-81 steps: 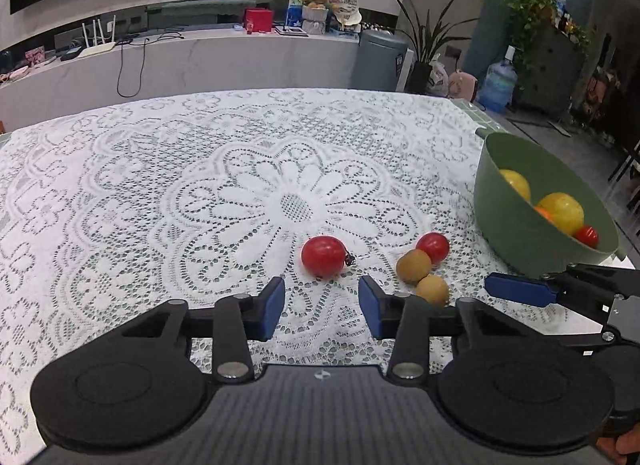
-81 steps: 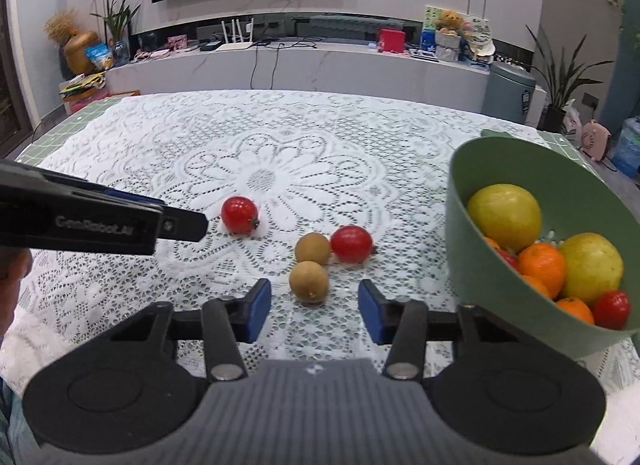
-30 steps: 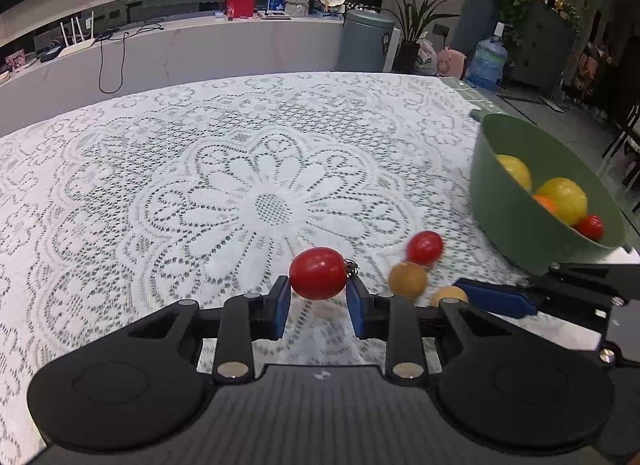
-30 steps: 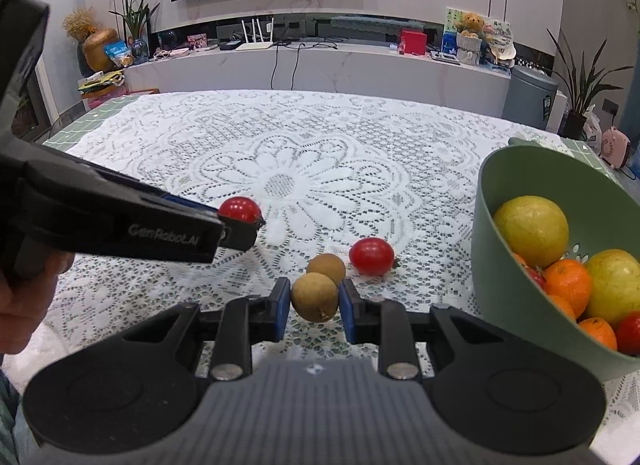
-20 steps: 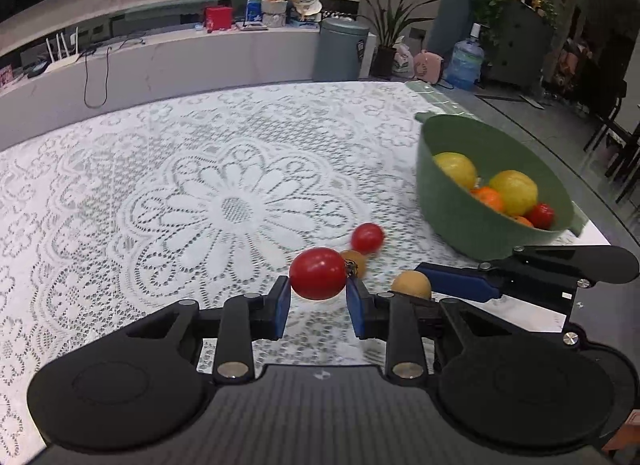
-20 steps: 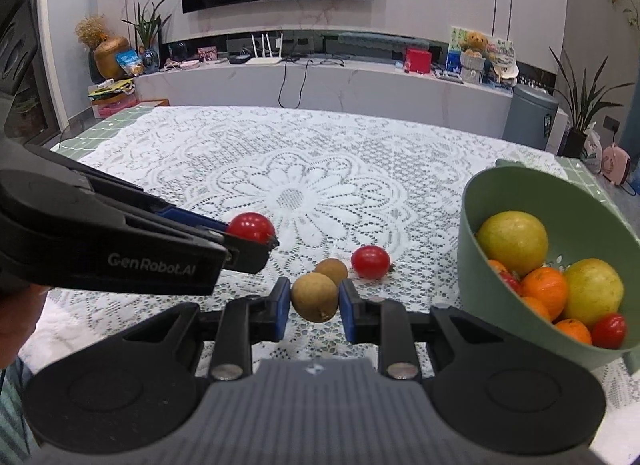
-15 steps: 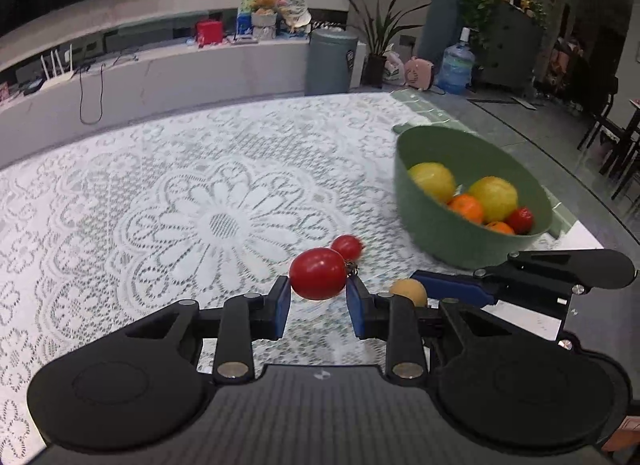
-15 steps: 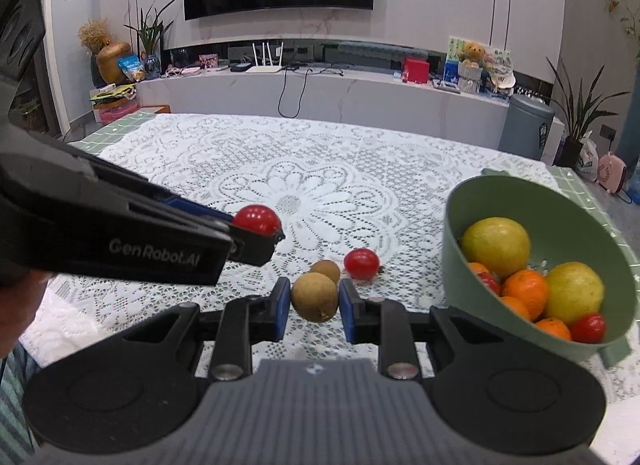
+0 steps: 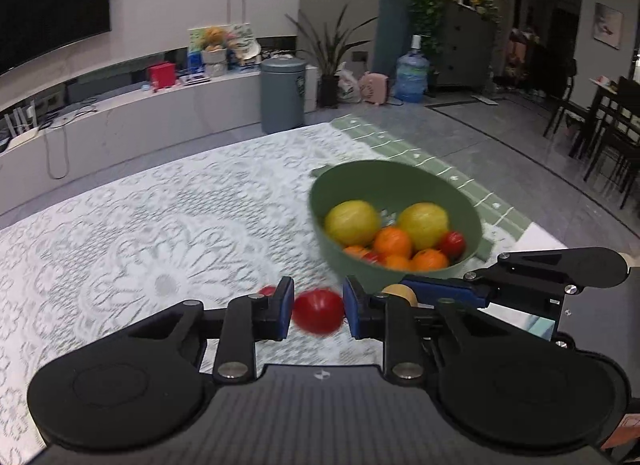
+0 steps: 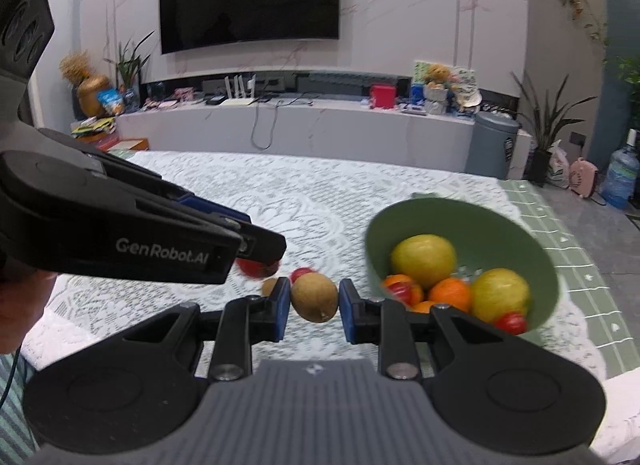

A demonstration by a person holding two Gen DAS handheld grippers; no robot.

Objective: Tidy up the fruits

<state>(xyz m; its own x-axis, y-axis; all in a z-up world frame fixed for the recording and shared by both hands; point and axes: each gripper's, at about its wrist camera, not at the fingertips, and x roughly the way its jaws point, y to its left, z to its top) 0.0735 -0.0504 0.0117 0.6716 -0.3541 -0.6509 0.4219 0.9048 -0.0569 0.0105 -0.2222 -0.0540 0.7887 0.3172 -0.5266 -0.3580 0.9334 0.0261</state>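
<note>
Above the near edge of a worktop (image 10: 320,193) spread with white lace, we see two handheld grippers, each carrying one small fruit in the air. The left gripper (image 9: 318,312) has its jaws clenched on a round red tomato (image 9: 319,311); the blur hides which way its stem end faces. The right gripper (image 10: 314,307) grasps a brown, egg-shaped fruit (image 10: 314,297) between its blue pads, the fruit's long axis running roughly across from pad to pad, tilted slightly down to the right. To the right and a little farther off stands a green bowl (image 10: 500,221) holding two large yellow fruits, several oranges and small red ones. On the lace below the grippers, left of the bowl, we can make out one more red tomato (image 10: 301,274) and one more small brown fruit (image 10: 269,286), close together.
</note>
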